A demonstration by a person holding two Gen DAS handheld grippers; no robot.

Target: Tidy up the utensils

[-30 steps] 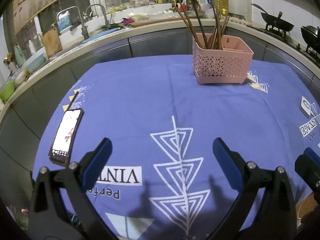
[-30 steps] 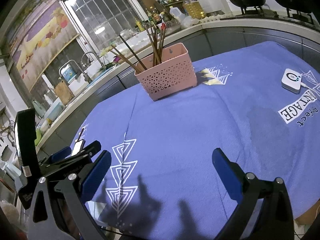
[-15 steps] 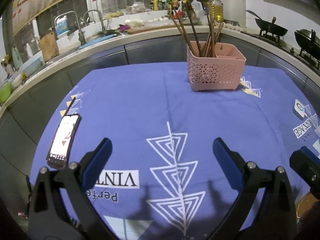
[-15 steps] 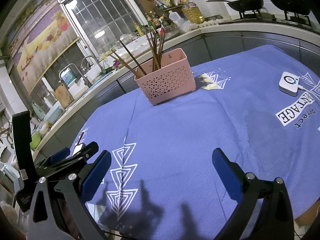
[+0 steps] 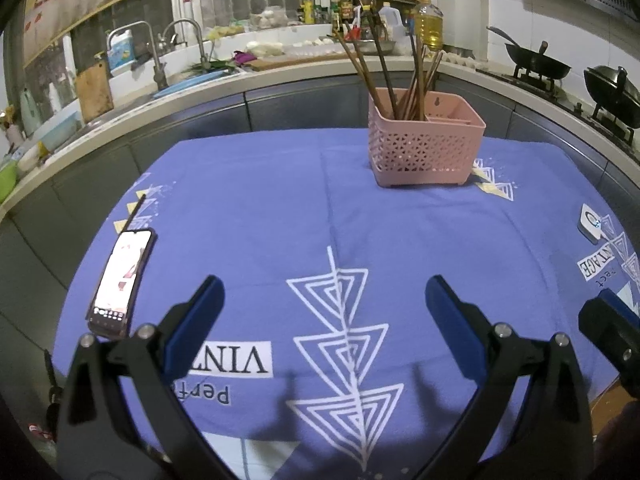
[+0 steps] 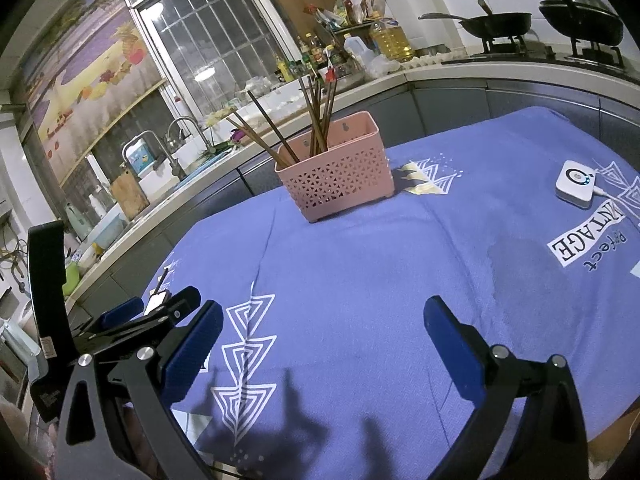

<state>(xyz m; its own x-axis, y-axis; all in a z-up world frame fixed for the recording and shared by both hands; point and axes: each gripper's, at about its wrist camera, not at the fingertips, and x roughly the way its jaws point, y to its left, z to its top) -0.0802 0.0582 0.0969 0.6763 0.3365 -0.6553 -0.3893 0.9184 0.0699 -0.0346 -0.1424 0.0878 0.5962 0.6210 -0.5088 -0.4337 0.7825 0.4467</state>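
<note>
Standing well beyond spread fingers [image 5: 452, 320]: chopstick basket [image 5: 426, 152].

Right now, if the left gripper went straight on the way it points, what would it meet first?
Probably the purple tablecloth: the open left gripper tilts down at bare cloth. The pink basket sits farther ahead, slightly right; depth is uncertain.

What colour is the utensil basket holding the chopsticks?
Pink, with a perforated lattice wall. The basket shows best in the left wrist view.
</note>
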